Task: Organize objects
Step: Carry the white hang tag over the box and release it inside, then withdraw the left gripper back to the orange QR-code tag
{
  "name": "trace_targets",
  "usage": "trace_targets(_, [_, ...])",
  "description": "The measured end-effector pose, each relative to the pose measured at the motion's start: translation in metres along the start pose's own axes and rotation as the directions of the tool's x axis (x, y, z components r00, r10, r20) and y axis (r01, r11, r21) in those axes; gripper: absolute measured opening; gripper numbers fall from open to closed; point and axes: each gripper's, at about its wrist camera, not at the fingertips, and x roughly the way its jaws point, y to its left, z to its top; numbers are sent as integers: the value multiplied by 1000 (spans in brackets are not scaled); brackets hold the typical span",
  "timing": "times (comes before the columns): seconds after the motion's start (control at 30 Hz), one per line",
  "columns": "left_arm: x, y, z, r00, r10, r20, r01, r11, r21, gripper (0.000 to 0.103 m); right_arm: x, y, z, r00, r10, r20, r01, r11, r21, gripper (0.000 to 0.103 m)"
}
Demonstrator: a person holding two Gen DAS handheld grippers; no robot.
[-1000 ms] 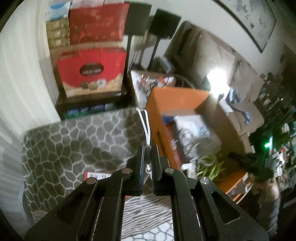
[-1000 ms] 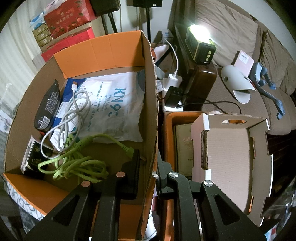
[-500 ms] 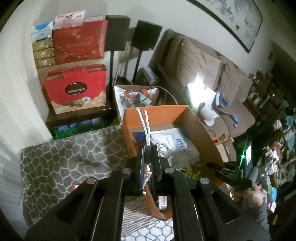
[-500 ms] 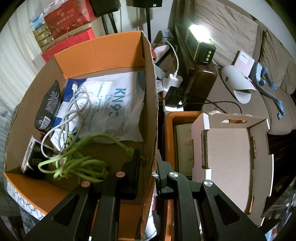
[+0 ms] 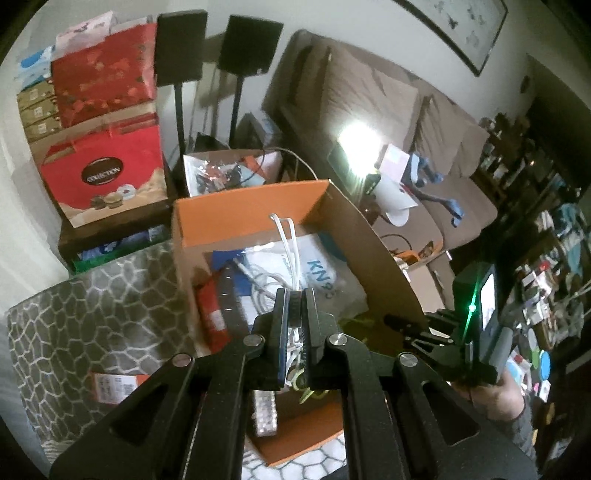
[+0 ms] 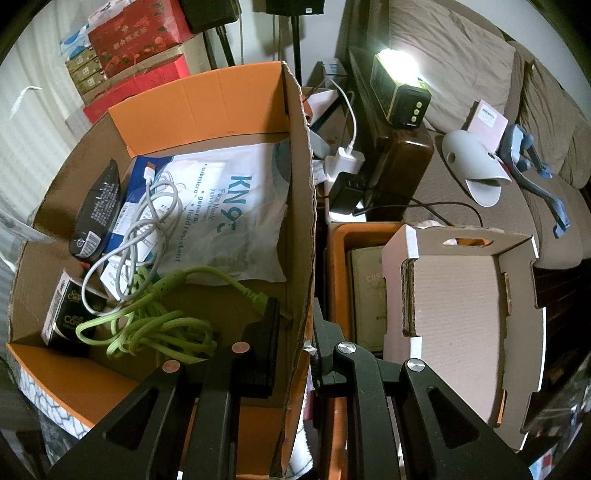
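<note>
The setting was a home living room. A brown sofa (image 6: pixel 461 66) stood ahead and right of the right gripper. Two speakers (image 5: pixel 214 48) on stands, a framed picture (image 5: pixel 461 26) and stacked gift boxes (image 5: pixel 103 96) lined the wall beyond the left gripper.

The room is sitting in dim light, and a small lamp (image 6: pixel 400 86) beside the sofa (image 5: pixel 406 122) is burning out to a white flare in both views. In the left wrist view the flare is washing over the sofa cushions, and the whole frame is smearing softly, the red gift boxes (image 5: pixel 103 122) losing their print. The right wrist view is staying sharper, lettering on the white mask packet (image 6: pixel 229 206) reading clearly. Fisheye bending is curving the edges, and corners are falling to black.
</note>
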Motion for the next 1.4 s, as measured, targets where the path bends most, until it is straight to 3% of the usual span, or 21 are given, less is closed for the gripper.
trace_targets(0.27, [35,-5,-2,999,16,-51,-16,1000,-17,7,-1,0,0,1000,2,1,-2,1000,3,14])
trace_targets(0.33, [38,-3,-2,998,24,-54,-25,999,-25,15,-1,0,0,1000,3,1,-3,1000,3,14])
trace_targets(0.4, [39,-1,-2,998,22,-54,-23,999,-29,31,-1,0,0,1000,4,0,-4,1000,4,15])
trace_targets(0.6, [25,14,-5,999,27,-29,-29,998,-59,50,-1,0,0,1000,1,0,-1,1000,2,15])
trace_targets(1.0, [-6,87,-27,976,212,-40,-215,971,-104,78,-1,0,1,1000,-2,0,2,1000,0,15])
trace_targets(1.27, [-11,135,-55,960,268,-85,-276,956,-102,80,0,0,0,1000,-5,-1,5,1000,-1,15])
trace_targets(1.4, [-7,148,-69,961,252,-114,-260,964,-60,81,0,0,0,1000,-6,0,6,1000,-1,15])
